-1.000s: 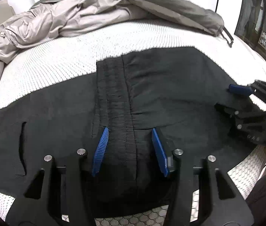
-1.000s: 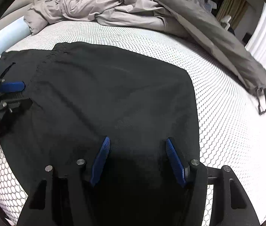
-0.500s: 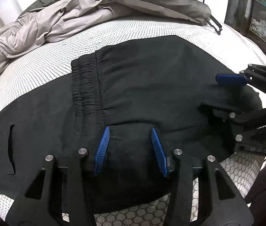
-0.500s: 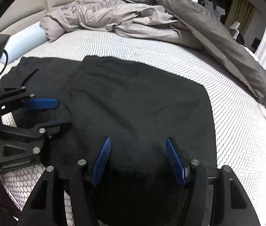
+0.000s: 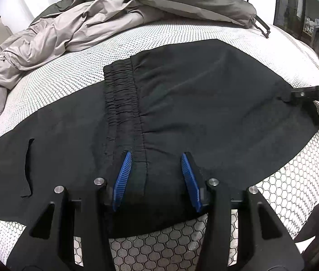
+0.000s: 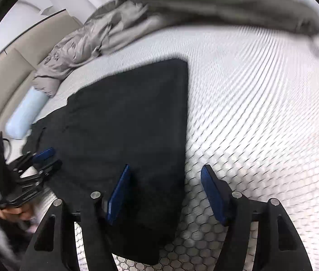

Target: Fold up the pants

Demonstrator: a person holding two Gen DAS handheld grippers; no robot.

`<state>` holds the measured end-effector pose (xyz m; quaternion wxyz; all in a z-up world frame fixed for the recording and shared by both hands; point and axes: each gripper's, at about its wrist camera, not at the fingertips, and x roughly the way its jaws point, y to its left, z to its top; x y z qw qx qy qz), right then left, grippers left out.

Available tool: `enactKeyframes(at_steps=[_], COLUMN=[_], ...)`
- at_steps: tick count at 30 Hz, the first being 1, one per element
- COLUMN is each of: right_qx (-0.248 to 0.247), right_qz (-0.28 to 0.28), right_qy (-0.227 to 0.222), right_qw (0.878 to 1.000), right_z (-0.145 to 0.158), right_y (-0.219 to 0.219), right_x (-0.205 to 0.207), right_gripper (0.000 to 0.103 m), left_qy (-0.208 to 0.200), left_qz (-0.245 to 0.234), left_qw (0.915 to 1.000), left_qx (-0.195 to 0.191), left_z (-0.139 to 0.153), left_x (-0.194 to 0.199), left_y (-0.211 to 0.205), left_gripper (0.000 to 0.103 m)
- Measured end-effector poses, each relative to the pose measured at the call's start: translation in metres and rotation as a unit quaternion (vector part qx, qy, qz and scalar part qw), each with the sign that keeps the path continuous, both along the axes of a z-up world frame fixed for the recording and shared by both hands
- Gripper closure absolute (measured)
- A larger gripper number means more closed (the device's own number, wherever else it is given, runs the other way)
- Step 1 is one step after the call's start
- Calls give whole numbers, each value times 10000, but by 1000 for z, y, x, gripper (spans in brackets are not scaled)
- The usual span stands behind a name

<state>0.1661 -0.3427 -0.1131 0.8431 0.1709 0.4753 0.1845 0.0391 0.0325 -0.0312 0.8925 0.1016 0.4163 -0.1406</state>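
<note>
Black pants point(image 5: 182, 103) lie flat on the white honeycomb-patterned bed, partly folded, with the gathered waistband point(image 5: 121, 99) lying across the lower layer. My left gripper point(image 5: 157, 176) is open just above the near edge of the pants, holding nothing. My right gripper point(image 6: 166, 192) is open over the right edge of the pants point(image 6: 132, 124), its left finger above cloth and its right finger above bare mattress. The right wrist view is blurred. The left gripper point(image 6: 44, 160) also shows at the left of the right wrist view.
A rumpled grey-beige duvet point(image 5: 73, 27) lies across the far side of the bed. A dark strap buckle point(image 5: 261, 26) lies at its right end. A light blue bolster point(image 6: 26, 115) sits at the left by the beige headboard. The bed's near edge is below my grippers.
The right gripper has swung to the right, toward the right edge of the pants, and has nearly left the left wrist view. The left gripper has drawn back slightly. Both stay open.
</note>
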Motion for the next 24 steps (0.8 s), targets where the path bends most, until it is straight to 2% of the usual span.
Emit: enactKeyframes(at_steps=[1,2,3,4,6,7,9,11,12,14,17,18,20,21,22,24], right_qx=[127,197,284,283,199,201,172,-232,-507,-368,-549,-723,-1098,-1139,-1131,-1209], right_qz=[33,49,106,112,166,223,290,244,265,183,43,-30,-62,-6,73,66], right_qy=[-54,-146,-194,-198,-504,-697,-767,-429,-183,-215,-436,-644,-959,-1058,-1226,-1345], right_qw=[9999,9997,9994,9993,9984,9971,9965,9985,9982,9989,9975,9953,9893,9878,9860,9835], right_z=[-3,-2,-2,-1,9,20,26,9,-4,-6,14,22,35,40,45,51], right_y=[3,6,9,12,18,19,21,23,25,22,21,23,33,36,41,43], right_x=[3,5,7,9,5,0,-5,-2,3,1,-11,-18,-29,-32,-38,-40], right_gripper=[38,43,72,84,93,94,94,89,81,78,56,49,39,30,17,11], left_qy=[8,18,22,18,6,6,22,56,67,141,233,189,35,-73,-113,-47], left_qz=[22,45,101,114,111,106,85,58,30,-63,147,425,960,1434,1768,2431], left_qw=[10000,10000,9999,9999,9999,9999,10000,10000,10000,9998,9987,9975,9934,9872,9814,9658], left_qx=[3,7,10,12,51,43,-27,-37,-4,-120,-439,-538,-630,-690,-744,-902], left_z=[0,0,1,1,2,2,2,2,2,9,25,33,42,46,46,41], left_x=[0,1,1,2,2,1,1,1,0,-2,-6,-9,-13,-17,-20,-25], left_y=[-1,0,-1,-1,-1,-1,2,3,3,10,42,65,101,129,149,193], left_gripper=[59,59,59,59,59,59,59,59,59,59,56,53,29,24,18,18])
